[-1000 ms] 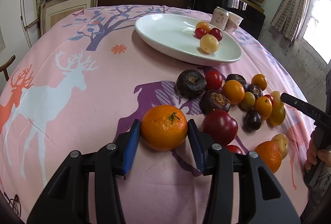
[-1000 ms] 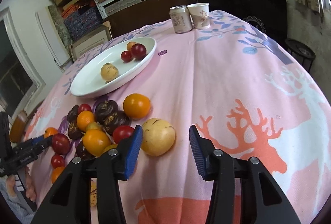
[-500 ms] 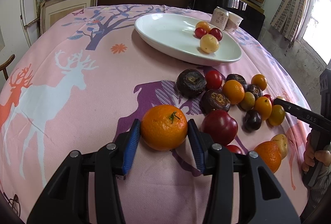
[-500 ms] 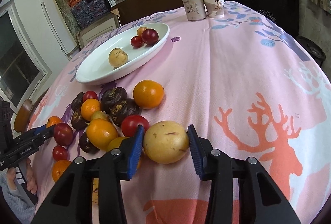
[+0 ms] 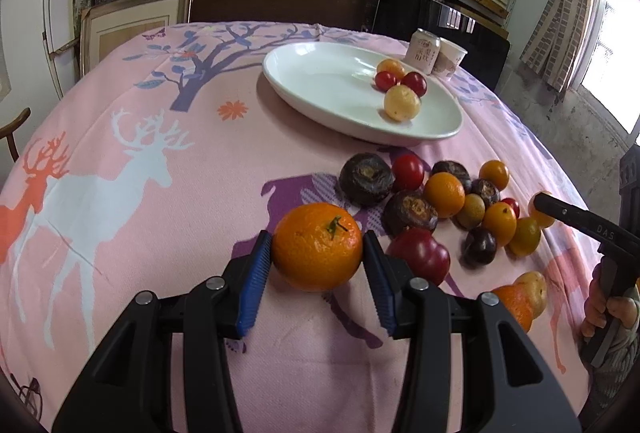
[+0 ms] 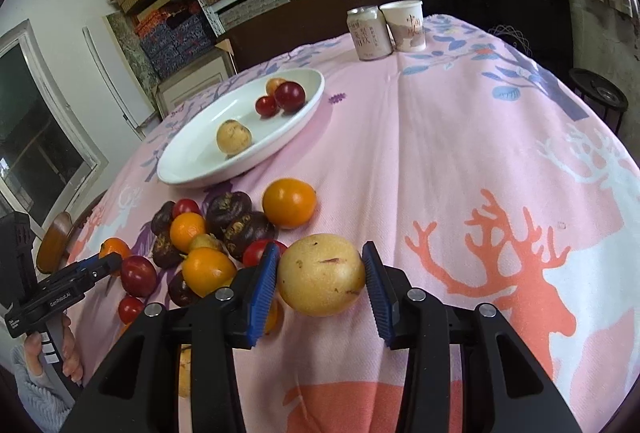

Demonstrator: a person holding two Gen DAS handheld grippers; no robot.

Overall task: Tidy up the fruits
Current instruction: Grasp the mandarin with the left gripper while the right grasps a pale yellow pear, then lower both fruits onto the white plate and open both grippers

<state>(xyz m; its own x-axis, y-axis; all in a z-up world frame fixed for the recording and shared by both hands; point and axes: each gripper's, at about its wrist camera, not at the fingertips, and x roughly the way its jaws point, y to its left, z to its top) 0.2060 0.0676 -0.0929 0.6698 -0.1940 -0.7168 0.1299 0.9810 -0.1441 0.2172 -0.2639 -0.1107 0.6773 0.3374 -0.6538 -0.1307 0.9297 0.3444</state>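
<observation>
The left gripper [image 5: 317, 257] clamps a tangerine [image 5: 317, 247] between its blue pads [image 5: 253, 281], just above the pink cloth [image 5: 120, 233]. The fruit's underside is hidden, so I cannot tell whether it touches the cloth. Its green stem faces up and slightly toward the plate [image 5: 320, 89]; it is near round, a little wider than tall, the wide axis running pad to pad.

The right gripper [image 6: 320, 279] grips a yellow fruit [image 6: 321, 275], speckled, its long axis lying across from pad to pad. Its lower edge shows pink cloth beneath, contact unclear.

The fruit pile [image 6: 212, 233] lies between the two tools, near the plate. Several pieces are half hidden behind the right gripper's left finger. In the left view, an orange fruit [image 5: 514, 303] at the cloth's edge is partly covered by a pale one. Four small fruits sit in the plate.
</observation>
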